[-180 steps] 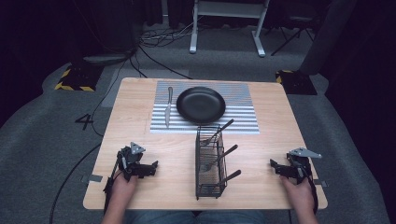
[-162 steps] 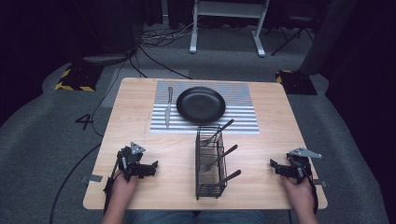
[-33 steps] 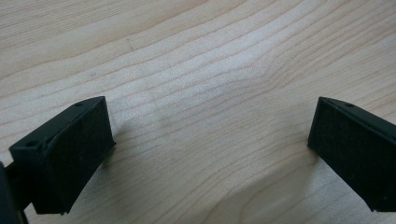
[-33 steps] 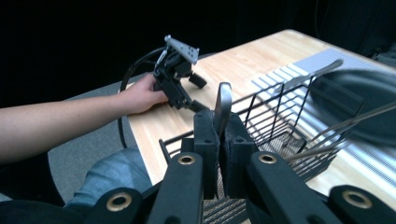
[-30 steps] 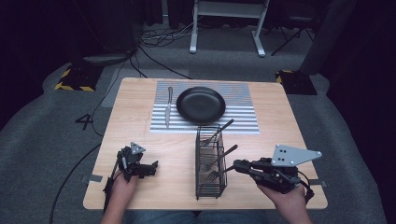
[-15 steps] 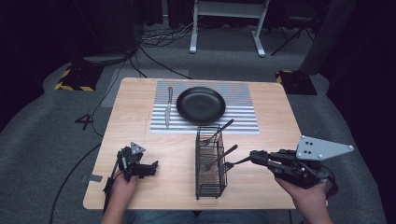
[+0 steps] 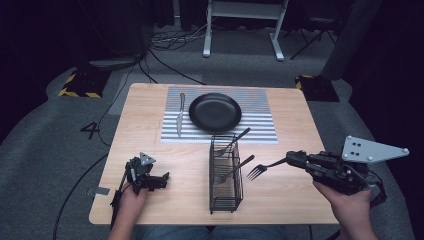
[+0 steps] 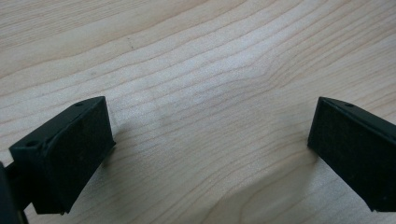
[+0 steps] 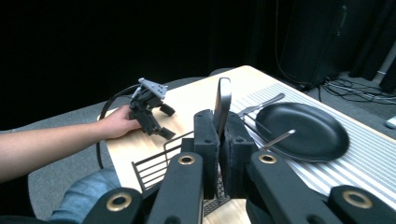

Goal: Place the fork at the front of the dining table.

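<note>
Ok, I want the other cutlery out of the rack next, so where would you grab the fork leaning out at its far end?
Take that fork by its handle, the part that juts up and out past the wire rack rim toward the right. Come from the right and above, jaws across the slim handle. Its head sits down inside the rack, so pulling along its slant should probably free it.

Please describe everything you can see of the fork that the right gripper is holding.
The fork looks like dark metal, slim, with tines at one end. The right gripper is shut on its handle end; in the right gripper view the handle stands up between the black pads. It hangs roughly level above the wooden table, tines pointing toward the wire rack, just clear of it. Nothing else touches it.
</note>
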A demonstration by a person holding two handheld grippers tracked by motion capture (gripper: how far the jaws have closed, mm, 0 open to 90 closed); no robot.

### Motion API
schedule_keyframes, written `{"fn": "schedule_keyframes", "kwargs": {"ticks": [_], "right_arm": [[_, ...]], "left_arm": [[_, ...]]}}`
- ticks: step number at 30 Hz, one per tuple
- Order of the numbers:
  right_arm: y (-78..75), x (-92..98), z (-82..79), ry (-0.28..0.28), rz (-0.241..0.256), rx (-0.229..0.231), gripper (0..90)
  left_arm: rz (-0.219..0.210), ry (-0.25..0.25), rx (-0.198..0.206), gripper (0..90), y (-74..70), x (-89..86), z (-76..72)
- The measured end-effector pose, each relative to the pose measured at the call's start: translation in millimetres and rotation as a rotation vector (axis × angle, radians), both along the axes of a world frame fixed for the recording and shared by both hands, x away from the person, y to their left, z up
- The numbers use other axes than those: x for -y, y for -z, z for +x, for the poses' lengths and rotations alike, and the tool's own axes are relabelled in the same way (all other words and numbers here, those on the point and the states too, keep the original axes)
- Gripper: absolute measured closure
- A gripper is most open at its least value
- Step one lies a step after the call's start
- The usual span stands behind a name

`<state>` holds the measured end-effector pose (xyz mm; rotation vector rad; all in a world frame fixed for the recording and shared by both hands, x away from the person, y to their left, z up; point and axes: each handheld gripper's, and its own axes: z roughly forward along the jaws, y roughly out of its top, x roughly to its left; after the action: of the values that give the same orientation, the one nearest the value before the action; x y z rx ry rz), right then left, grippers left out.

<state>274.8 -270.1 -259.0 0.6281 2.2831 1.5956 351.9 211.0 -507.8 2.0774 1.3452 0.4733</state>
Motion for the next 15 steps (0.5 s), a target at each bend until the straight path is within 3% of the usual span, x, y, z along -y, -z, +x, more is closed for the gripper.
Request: {"fn": "schedule_keyframes", "kwargs": {"ticks": [9,13,15], "right_arm": [[-11.0,17.5,13.6,0.053,0.004,0.008,86.0],[-13.0,21.8,20.9,0.092,-0.018,0.024,86.1],[-13.3,27.4,33.7,0.135,-0.037,0.025,86.0]], "left_arm": [[0.0,0.0,0.0,0.0,0.0,0.1,0.1],[0.0,0.0,0.0,0.0,0.1,0.1,0.1],[0.0,0.0,0.0,0.0,0.1,0.1,0.1]]}}
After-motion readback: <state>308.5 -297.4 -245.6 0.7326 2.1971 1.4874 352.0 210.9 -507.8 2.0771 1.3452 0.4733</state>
